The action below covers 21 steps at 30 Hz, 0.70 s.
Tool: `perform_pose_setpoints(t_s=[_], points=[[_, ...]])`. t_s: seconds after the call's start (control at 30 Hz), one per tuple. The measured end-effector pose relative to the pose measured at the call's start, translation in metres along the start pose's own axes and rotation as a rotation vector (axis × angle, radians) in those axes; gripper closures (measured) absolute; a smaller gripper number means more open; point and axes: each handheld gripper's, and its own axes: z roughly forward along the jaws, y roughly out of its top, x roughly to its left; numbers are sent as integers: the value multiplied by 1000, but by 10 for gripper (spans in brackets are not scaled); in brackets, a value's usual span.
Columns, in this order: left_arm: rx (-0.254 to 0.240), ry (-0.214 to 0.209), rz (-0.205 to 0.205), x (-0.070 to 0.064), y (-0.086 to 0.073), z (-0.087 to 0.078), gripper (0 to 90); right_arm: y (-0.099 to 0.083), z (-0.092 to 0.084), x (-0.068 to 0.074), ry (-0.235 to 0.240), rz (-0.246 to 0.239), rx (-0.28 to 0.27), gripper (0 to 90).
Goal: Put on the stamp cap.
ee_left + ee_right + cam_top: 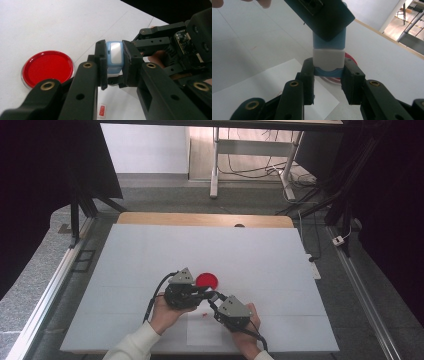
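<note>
Black jaws of the left gripper [113,63] are being pressed on a small blue-and-white block [114,56], whose other end is being pinched by the right gripper [328,75]. Separation is judged not yet done. Beyond the fingertips, a red dish [47,68] is lying untouched.

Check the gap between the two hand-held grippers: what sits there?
A small blue and white block. Left hand-held gripper clamps one end and right hand-held gripper the other; the gripper views show both grips.
</note>
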Motion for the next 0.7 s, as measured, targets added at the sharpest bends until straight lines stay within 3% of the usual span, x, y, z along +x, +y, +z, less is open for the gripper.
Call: perform_pose_setpoints(t_s=[0.47, 0.7], points=[[0, -3, -5, 2, 0, -3, 755, -1, 3, -3, 34, -3, 25, 632], [-9, -4, -2, 2, 1, -5, 754, -2, 4, -6, 55, 16, 28, 549]])
